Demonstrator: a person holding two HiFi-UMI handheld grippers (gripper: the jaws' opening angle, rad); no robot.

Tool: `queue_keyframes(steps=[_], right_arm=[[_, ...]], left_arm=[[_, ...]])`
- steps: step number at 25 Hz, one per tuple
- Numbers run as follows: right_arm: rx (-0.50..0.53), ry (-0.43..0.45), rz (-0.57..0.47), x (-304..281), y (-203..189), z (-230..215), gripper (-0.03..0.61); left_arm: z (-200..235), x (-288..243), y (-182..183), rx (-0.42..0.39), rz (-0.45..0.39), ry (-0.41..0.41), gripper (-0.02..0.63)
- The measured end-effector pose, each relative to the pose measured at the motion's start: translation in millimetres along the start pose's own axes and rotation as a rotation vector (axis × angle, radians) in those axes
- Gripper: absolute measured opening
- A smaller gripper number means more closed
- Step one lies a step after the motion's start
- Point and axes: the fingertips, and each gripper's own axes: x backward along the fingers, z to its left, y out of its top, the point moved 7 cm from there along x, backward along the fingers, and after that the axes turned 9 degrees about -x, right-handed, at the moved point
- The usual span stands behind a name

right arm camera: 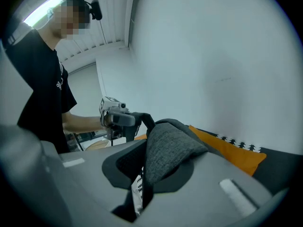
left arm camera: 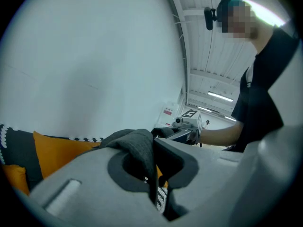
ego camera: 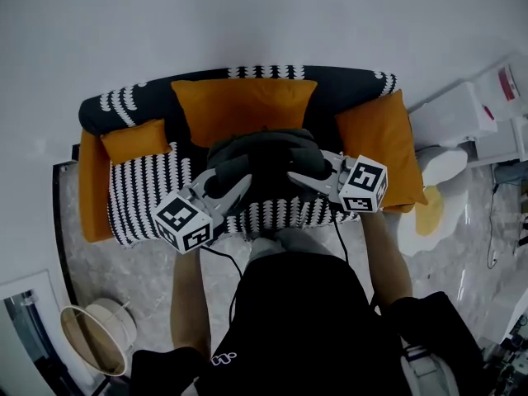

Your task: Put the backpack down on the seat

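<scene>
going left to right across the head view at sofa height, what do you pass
small orange cushion → left gripper → backpack → right gripper → big orange cushion → egg-shaped rug

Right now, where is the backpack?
Head view, centre: the backpack is gripped between the left claw and the right claw, over the striped sofa seat, in front of the big orange cushion.

Mock living room, sofa (ego camera: 140, 196), orange cushions (ego camera: 243, 106)
</scene>
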Motion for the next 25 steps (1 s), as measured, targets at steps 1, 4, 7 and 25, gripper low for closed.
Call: queue_keyframes(steps=[1, 4, 7, 25], right_arm=[[0.006, -0.005, 0.014, -1.4, -0.6, -5.2, 0.041], [0.008, -0.016, 0.035, -2.7, -4.5, -16.7, 0.040], [0.036, -0.065, 0.041, -7.1, -9.7, -25.2, 0.039], [-0.074, -0.099, 0.079, -35.1, -35.9, -126.8, 0.038]], left_arm=[[5.0, -2.9, 0.2, -0.005, 0.007, -0.003, 0.031], [15.4, -11.5, -2.0, -0.006, 0.028, -0.018, 0.031], [25.8, -17.4, -4.7, 0.038, 0.035, -0.036, 0.031], [119.3, -84.1, -46.4, 0.185, 0.123, -0.040, 0.031]])
